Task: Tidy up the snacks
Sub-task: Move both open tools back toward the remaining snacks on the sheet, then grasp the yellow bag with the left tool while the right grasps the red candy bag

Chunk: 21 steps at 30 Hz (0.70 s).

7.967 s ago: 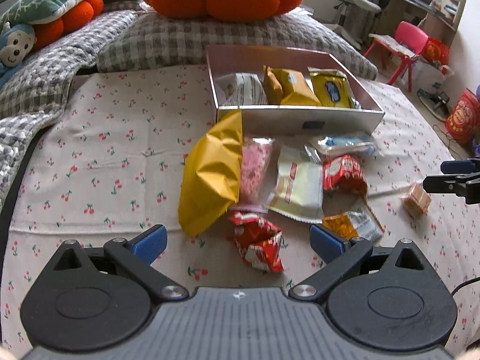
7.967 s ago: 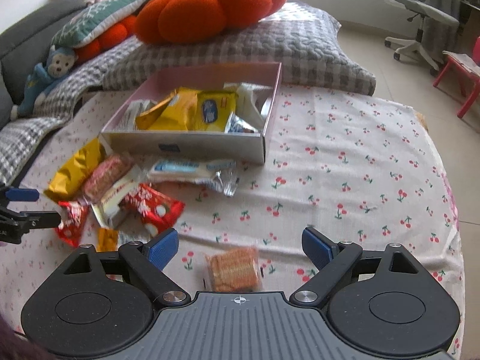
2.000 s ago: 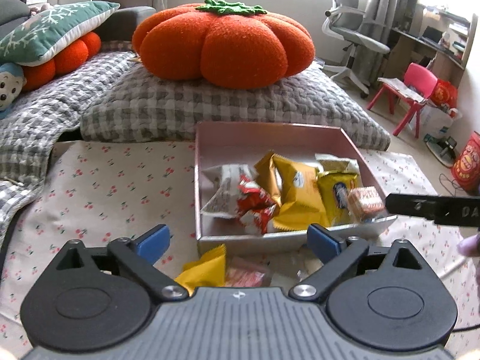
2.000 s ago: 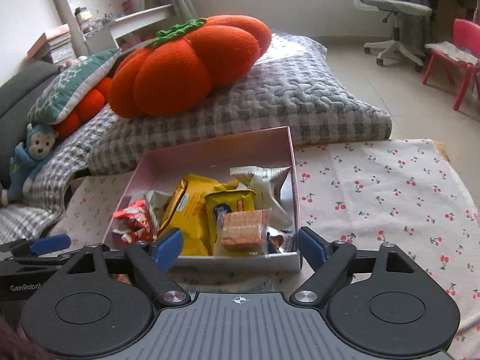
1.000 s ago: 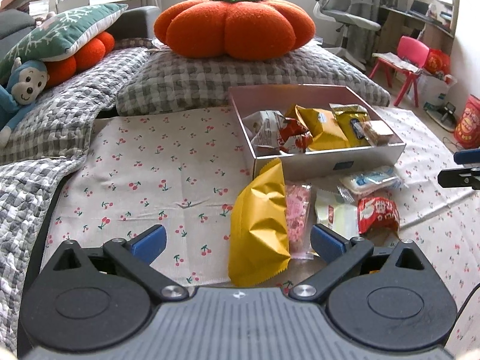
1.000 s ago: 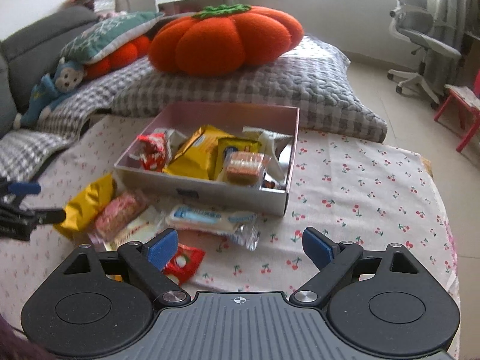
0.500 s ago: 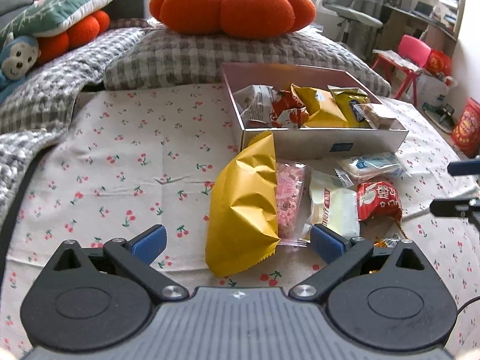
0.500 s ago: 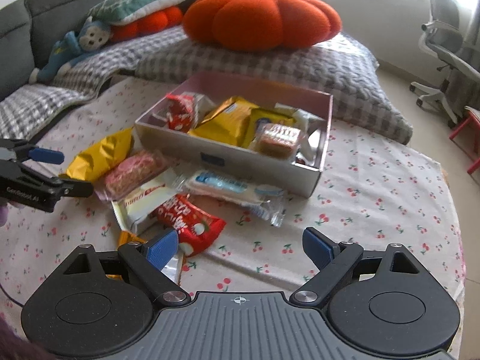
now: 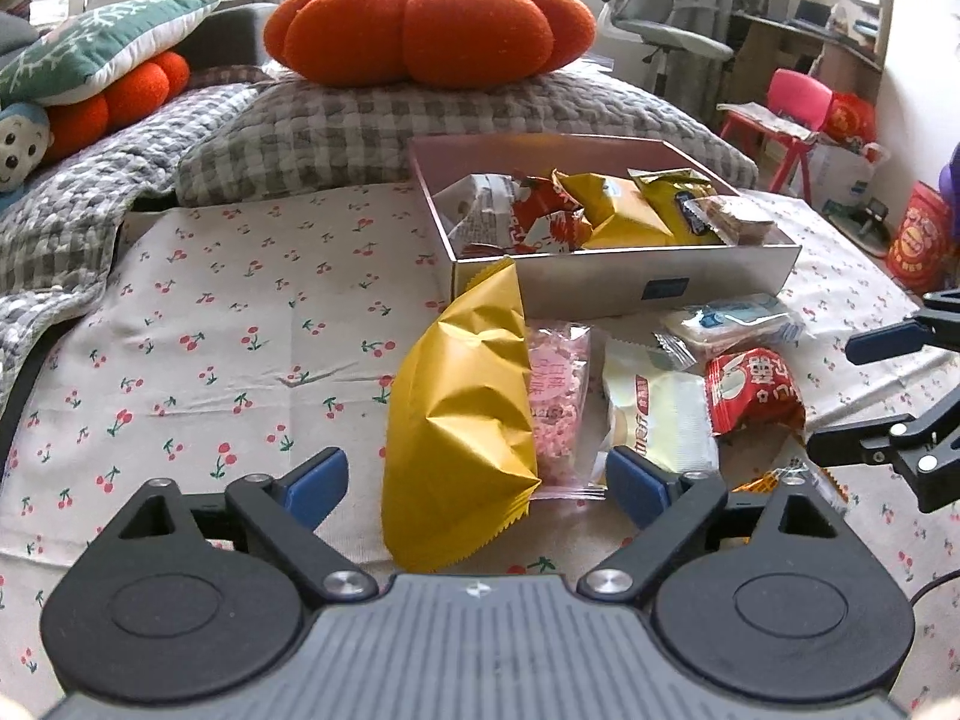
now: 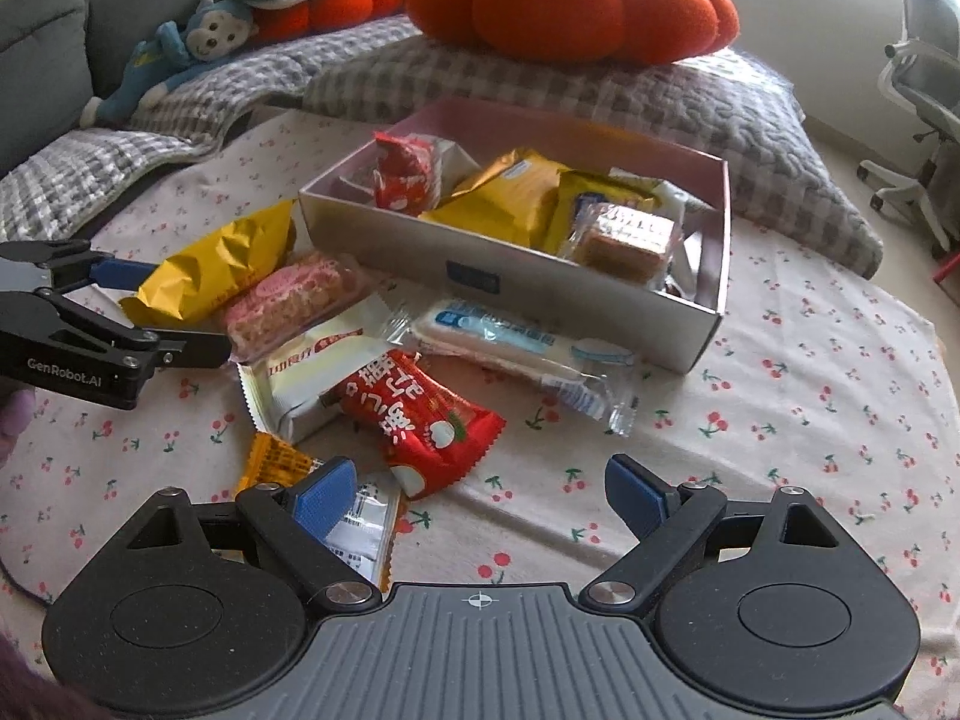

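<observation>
A pink-lined box (image 9: 600, 285) (image 10: 540, 294) on the cherry-print cloth holds several snack packs. Loose in front of it lie a yellow bag (image 9: 462, 420) (image 10: 210, 270), a pink pack (image 9: 555, 396) (image 10: 294, 294), a white pack (image 9: 660, 420) (image 10: 312, 372), a red packet (image 9: 753, 390) (image 10: 420, 420), a blue-white wrapper (image 9: 732, 321) (image 10: 516, 342) and an orange packet (image 10: 276, 462). My left gripper (image 9: 474, 480) (image 10: 162, 312) straddles the near end of the yellow bag and pink pack; its jaws are closing, pads not touching. My right gripper (image 10: 480, 492) (image 9: 864, 390) is open just short of the red packet.
A grey checked pillow (image 9: 420, 126) with an orange pumpkin cushion (image 9: 432, 24) lies right behind the box. A blue monkey plush (image 10: 180, 60) rests on the grey blanket at the left. An office chair (image 9: 660, 18) and a pink chair (image 9: 792, 108) stand beyond the bed.
Both grippers have sunk closer to the loose snacks. The left jaws have narrowed a little around the yellow bag. The right gripper has swung left, over the red packet.
</observation>
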{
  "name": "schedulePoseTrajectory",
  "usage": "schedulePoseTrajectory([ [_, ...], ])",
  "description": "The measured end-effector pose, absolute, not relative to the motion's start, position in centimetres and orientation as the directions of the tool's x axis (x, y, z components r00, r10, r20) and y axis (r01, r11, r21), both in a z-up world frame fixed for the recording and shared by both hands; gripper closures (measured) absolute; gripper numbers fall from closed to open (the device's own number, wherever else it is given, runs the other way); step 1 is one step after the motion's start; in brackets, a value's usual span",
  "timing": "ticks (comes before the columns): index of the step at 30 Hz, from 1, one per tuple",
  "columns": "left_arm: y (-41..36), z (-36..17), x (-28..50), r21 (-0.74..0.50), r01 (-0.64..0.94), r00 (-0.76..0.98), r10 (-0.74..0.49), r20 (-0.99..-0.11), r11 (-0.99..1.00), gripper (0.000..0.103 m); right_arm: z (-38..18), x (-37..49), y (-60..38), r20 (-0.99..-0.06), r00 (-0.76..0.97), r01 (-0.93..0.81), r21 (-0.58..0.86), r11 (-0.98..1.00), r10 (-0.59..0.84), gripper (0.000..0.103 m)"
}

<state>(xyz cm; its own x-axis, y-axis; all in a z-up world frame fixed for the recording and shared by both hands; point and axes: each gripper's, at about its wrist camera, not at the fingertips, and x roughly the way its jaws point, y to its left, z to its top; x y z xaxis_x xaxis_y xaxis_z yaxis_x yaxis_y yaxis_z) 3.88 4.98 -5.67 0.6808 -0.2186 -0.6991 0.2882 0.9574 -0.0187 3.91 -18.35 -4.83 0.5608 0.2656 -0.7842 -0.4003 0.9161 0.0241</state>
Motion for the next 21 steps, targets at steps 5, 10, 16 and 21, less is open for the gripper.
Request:
schedulePoseTrajectory([
  [5,5.2,-5.8,4.2,-0.022,0.295,0.682,-0.227,-0.695,0.955,0.022,-5.8,4.6,-17.7,-0.785,0.555,-0.415,0.025,0.909,0.275,0.011],
  [10,5.2,-5.8,4.4,-0.041,0.3,0.677,-0.242,-0.695,0.953,0.031,-6.5,5.6,-17.1,-0.786,0.558,-0.416,0.013,0.909,0.266,0.011],
  [16,5.3,-5.7,4.6,-0.062,0.305,0.668,-0.26,-0.697,0.95,0.043,-6.7,6.1,-16.4,-0.779,0.565,-0.43,0.003,0.903,0.272,0.012],
  [21,5.5,-5.3,4.6,-0.071,0.298,0.673,-0.263,-0.692,0.952,0.051,-6.5,6.0,-15.6,-0.769,0.574,-0.453,-0.014,0.891,0.28,0.016],
])
